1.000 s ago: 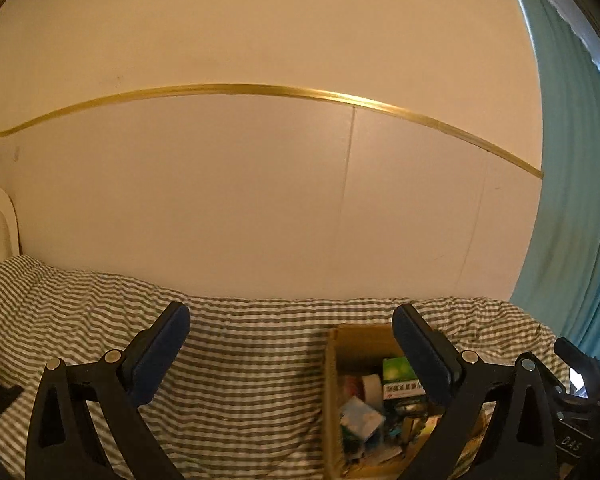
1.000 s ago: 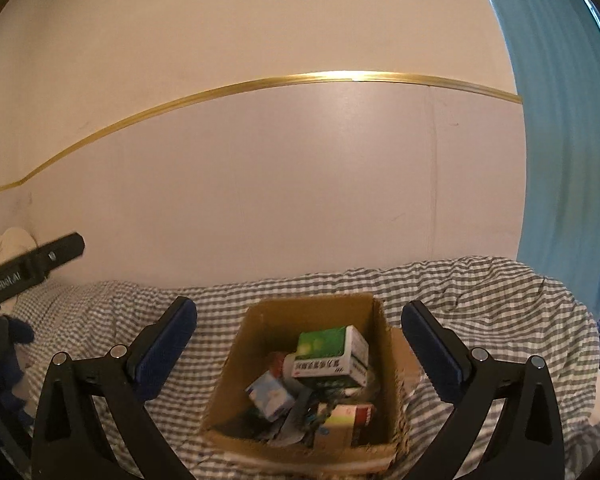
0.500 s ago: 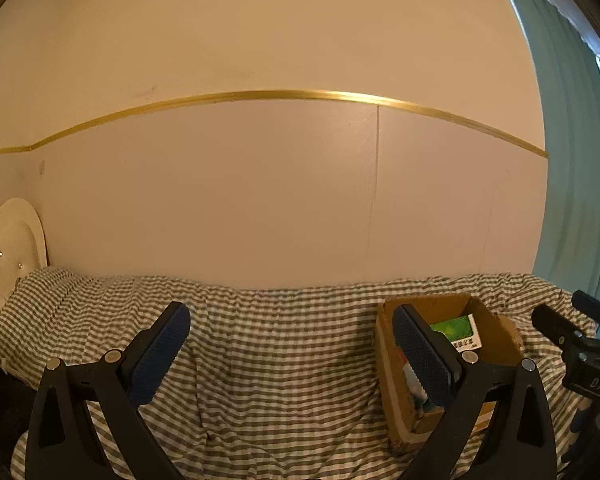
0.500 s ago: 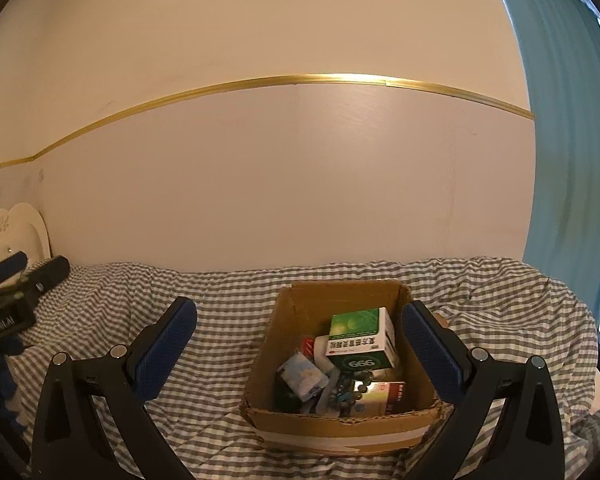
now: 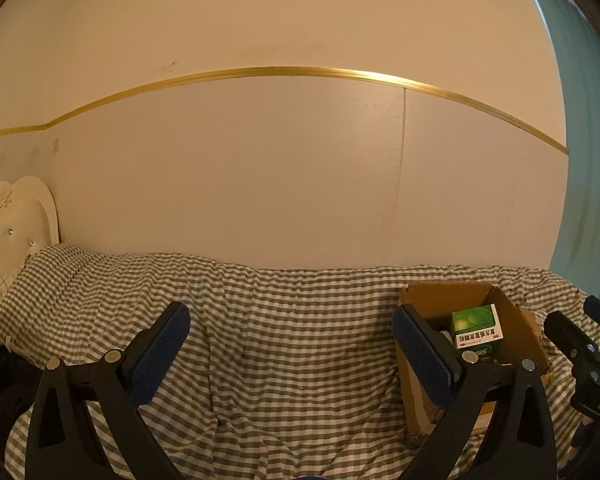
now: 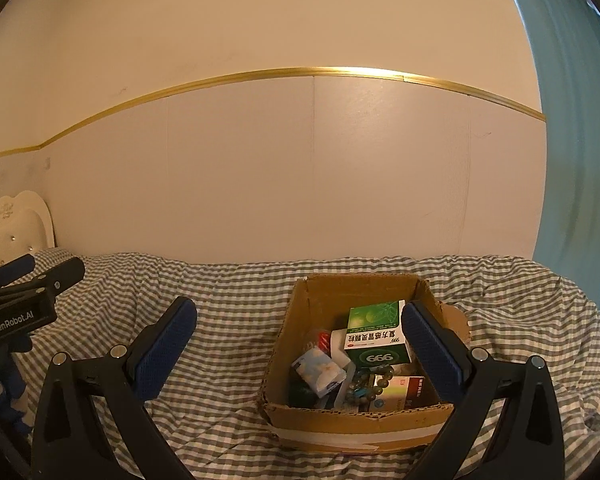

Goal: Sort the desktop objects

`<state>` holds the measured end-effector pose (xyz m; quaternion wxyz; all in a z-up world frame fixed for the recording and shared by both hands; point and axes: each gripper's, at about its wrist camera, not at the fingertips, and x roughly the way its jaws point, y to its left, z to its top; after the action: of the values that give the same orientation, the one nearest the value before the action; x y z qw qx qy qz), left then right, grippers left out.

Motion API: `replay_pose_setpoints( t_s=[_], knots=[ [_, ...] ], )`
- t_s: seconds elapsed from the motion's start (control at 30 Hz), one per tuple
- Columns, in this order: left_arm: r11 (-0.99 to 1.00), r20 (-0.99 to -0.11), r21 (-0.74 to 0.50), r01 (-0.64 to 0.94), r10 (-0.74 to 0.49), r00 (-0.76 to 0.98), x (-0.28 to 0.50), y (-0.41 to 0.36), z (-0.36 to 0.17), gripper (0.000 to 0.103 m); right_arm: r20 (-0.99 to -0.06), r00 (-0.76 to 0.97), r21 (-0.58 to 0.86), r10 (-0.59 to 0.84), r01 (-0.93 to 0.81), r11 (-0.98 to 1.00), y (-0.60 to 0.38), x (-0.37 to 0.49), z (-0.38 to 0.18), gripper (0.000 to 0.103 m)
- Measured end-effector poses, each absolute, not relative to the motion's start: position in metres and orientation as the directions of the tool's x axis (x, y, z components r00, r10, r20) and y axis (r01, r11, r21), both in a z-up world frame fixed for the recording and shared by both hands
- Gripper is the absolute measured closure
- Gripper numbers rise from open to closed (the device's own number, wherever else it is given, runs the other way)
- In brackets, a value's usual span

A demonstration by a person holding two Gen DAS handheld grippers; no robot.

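On the grey-and-white checked bedspread (image 6: 228,344) against the cream wall sits an open brown cardboard box (image 6: 356,412), with a green-and-white medicine carton (image 6: 376,332) on top of smaller packets inside. Both tongs hang above the cloth spread wide and empty: the left gripper (image 5: 290,356) beside the box, the right gripper (image 6: 300,350) over its left half.

This is a bedroom in a home. A bed (image 6: 236,304) covered with a rumpled grey-and-white checked sheet (image 5: 300,320) runs along a plain cream wall (image 6: 300,184). At its left end stands a white padded headboard (image 5: 14,216) with a curved top and small studs. A thin gold trim strip (image 5: 284,72) crosses the wall above pale panels, and a teal curtain (image 6: 572,120) hangs at the right edge. On the sheet sits an open cardboard box (image 6: 360,420) holding household odds and ends, among them a green-and-white medicine carton (image 6: 376,336).
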<state>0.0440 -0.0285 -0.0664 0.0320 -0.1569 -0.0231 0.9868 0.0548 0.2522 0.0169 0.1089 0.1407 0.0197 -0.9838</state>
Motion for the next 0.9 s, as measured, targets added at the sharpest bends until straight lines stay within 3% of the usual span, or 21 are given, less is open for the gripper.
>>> replay_pose_setpoints(
  t_s=[0.9],
  knots=[
    [-0.997, -0.34, -0.001, -0.078, 0.074, -0.938, 0.044, -0.005, -0.07, 0.0, -0.293, -0.935, 0.017, -0.2, 0.204, -0.979, 0.266, 0.051, 0.009, 0.0]
  ],
)
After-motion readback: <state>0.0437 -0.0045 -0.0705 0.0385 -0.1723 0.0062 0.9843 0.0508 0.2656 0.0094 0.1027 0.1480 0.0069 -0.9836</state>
